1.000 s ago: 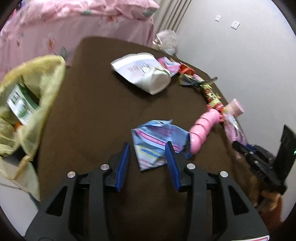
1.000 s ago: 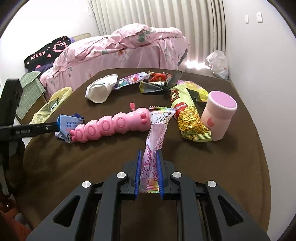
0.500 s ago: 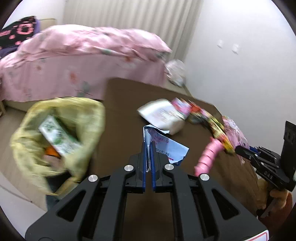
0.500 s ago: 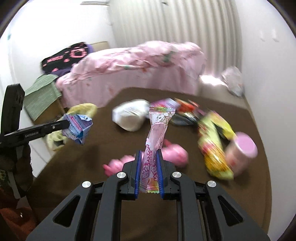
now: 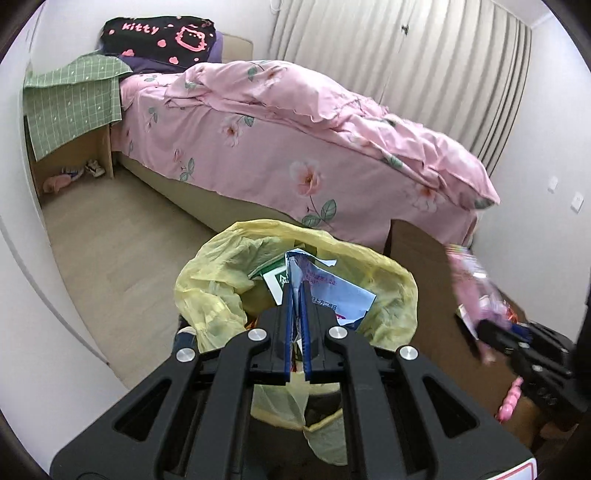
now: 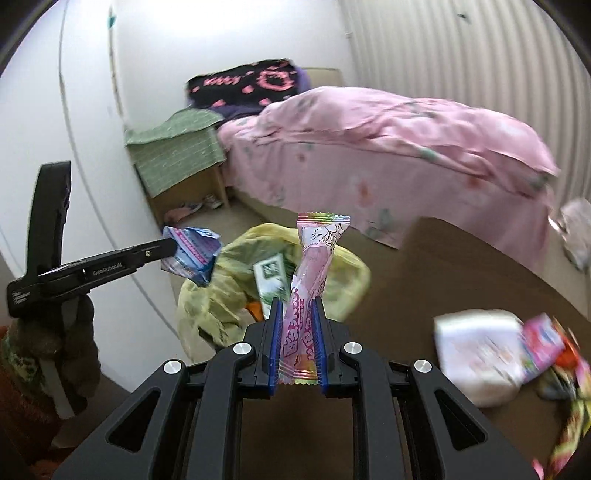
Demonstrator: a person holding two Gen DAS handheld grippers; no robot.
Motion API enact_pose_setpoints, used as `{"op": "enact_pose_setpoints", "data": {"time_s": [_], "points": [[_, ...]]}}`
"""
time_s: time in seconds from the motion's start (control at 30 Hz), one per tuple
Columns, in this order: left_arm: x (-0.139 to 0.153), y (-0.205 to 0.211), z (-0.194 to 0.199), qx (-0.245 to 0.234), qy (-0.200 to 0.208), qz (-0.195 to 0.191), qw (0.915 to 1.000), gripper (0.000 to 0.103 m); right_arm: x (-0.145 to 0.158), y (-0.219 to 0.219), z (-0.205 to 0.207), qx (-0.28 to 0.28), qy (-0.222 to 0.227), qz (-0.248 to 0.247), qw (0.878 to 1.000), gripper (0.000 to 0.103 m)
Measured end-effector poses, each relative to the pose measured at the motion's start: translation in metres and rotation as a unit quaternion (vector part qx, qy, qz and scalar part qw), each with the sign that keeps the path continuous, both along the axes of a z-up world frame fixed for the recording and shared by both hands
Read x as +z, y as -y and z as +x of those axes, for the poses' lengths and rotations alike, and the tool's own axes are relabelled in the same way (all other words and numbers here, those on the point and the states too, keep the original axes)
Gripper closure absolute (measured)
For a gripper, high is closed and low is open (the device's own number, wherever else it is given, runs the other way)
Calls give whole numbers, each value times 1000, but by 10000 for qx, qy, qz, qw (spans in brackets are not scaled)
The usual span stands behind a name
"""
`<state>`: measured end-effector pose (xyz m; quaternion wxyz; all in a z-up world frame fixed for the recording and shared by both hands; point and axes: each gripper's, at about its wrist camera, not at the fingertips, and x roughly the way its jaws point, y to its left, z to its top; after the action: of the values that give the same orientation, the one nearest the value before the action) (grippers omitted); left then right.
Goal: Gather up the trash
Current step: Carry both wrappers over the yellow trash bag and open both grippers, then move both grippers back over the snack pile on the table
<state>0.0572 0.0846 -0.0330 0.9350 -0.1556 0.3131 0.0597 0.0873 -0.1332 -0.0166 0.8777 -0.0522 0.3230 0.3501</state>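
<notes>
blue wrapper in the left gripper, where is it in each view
Left wrist: blue wrapper sits centre, pinched in the left gripper, over the yellow trash bag.
Right wrist: it is left of centre, beside the bag.
Shared landmark: the pink bed.

Both wrist views down, sharing trash bag (image 5: 391, 280)

Upright pink wrapper (image 6: 312, 291), crumpled blue wrapper (image 5: 325, 288)

Bed: pink floral duvet (image 5: 295, 122), rumpled.
Pillow: black "kitty" print (image 5: 159, 35) at the head.
Bedside stand: green checked cloth (image 5: 74, 99) draped over it.
Curtain: pale, pleated (image 5: 406, 66) behind the bed.
</notes>
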Motion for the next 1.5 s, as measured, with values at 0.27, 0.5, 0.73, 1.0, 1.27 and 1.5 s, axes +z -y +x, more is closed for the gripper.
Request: {"op": "enact_pose_setpoints", "data": {"time_s": [0.27, 0.5, 0.73, 1.0, 1.27, 1.5], "points": [[-19, 0, 9, -38, -58, 100, 9999, 99, -21, -42, 39, 258, -350, -85, 9990, 87], [-38, -10, 19, -17, -280, -90, 9996, 99, -41, -55, 51, 316, -630, -172, 9974, 87], [-48, -19, 23, 73, -338, -535, 9980, 78, -46, -53, 52, 243, -637, -174, 9975, 75], [-36, -12, 11, 170, -276, -398, 9987, 65, -39, -27, 42, -18, -594, 78, 9982, 65], [-14, 29, 1, -357, -14, -282, 9990, 55, -15, 39, 4, -604, 17, -30, 9982, 64], [-12, 100, 9, -1450, 48, -219, 9892, 52, -12, 130, -39, -1372, 218, -260, 9900, 58]]}}
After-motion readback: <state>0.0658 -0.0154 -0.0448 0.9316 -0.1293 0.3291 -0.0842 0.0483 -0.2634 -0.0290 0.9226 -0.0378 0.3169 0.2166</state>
